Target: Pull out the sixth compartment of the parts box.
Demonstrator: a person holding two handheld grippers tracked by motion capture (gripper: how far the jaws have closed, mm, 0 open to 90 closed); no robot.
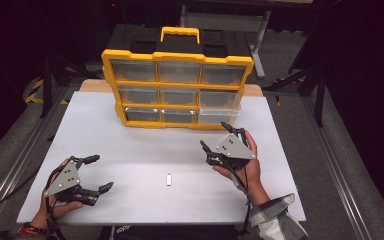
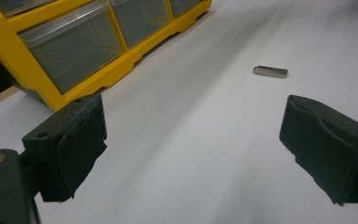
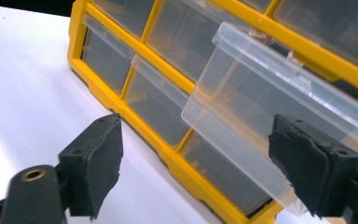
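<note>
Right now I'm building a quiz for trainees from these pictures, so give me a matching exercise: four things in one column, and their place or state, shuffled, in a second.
Things:
1. pulled-out drawer
2. small metal piece
3. left claw
4. carry handle

Place or state:
A. lying flat on the white table, between the two hands
B. yellow, on top of the organizer
C. clear plastic, sticking out at the organizer's right side
D. open, holding nothing

Pairs: 1-C, 2-A, 3-D, 4-B
</note>
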